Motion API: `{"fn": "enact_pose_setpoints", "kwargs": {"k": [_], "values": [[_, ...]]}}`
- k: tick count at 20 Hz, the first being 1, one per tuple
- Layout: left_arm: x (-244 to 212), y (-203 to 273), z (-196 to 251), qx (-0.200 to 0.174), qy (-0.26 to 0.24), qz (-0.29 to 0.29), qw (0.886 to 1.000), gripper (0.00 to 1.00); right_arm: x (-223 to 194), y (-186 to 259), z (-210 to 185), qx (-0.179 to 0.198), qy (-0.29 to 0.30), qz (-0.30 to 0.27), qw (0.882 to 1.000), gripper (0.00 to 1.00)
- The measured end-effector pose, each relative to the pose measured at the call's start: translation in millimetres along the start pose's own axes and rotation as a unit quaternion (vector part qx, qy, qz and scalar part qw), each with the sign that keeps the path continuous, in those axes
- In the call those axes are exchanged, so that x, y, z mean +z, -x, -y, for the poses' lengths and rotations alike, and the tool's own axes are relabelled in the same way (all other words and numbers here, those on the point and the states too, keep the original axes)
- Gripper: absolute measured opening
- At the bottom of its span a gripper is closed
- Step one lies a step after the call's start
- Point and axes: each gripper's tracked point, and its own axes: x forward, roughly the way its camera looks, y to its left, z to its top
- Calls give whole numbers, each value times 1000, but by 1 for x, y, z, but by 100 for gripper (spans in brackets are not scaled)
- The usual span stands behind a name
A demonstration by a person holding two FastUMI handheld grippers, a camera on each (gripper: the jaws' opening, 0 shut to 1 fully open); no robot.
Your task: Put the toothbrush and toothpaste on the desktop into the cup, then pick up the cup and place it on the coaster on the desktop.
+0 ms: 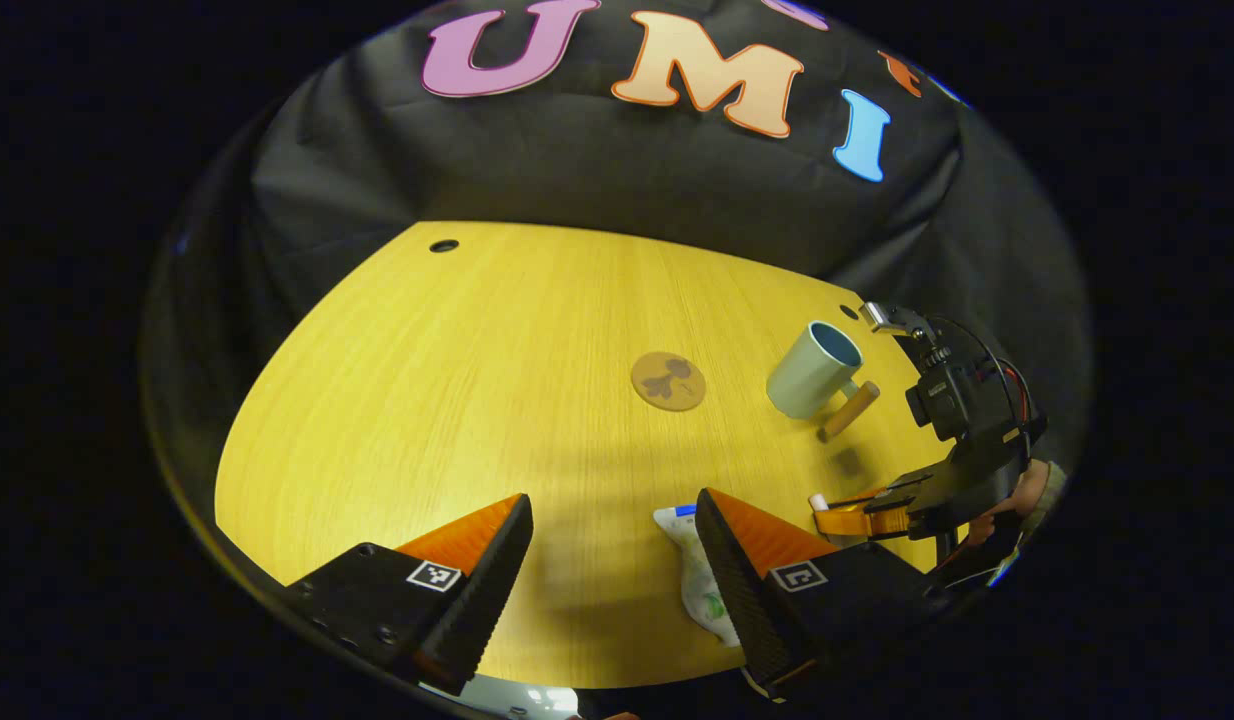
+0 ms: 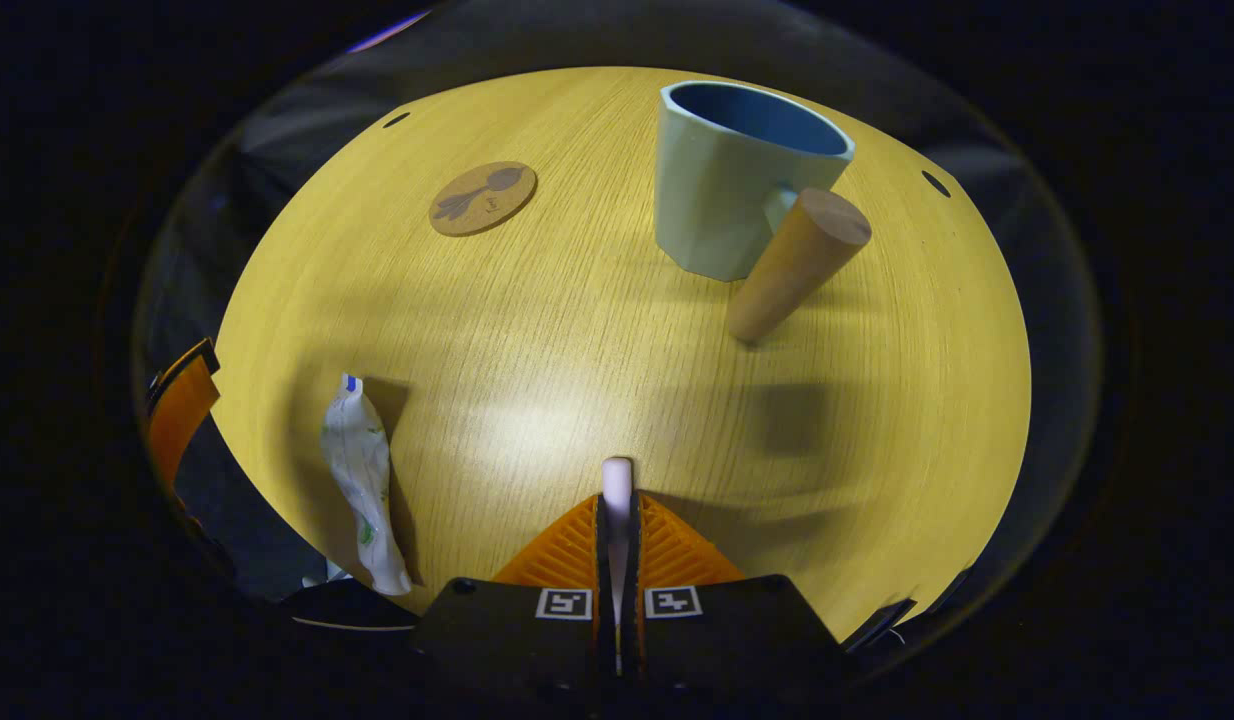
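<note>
On desktop, cup empty; right gripper jaws clamp toothbrush, left gripper jaws agape.

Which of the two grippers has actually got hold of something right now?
The right gripper: its fingers are shut on the toothbrush. The left gripper hangs open beside the toothpaste.

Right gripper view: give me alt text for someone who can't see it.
The right gripper is shut on the toothbrush, held above the wooden desktop. Ahead stands the pale green cup with a wooden handle, the round coaster to its left; the toothpaste lies at lower left.
</note>
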Motion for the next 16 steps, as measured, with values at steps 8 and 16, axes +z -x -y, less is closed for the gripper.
{"fn": "enact_pose_setpoints", "kwargs": {"k": [8, 16], "values": [[-40, -21, 40, -15, 36, -121, 992, 94, 2, 2, -3, 30, -48, 29, 998, 4], [-59, -47, 46, 16, 91, -191, 977, 85, 0, 29, 20, 56, -87, 57, 993, 2]]}}
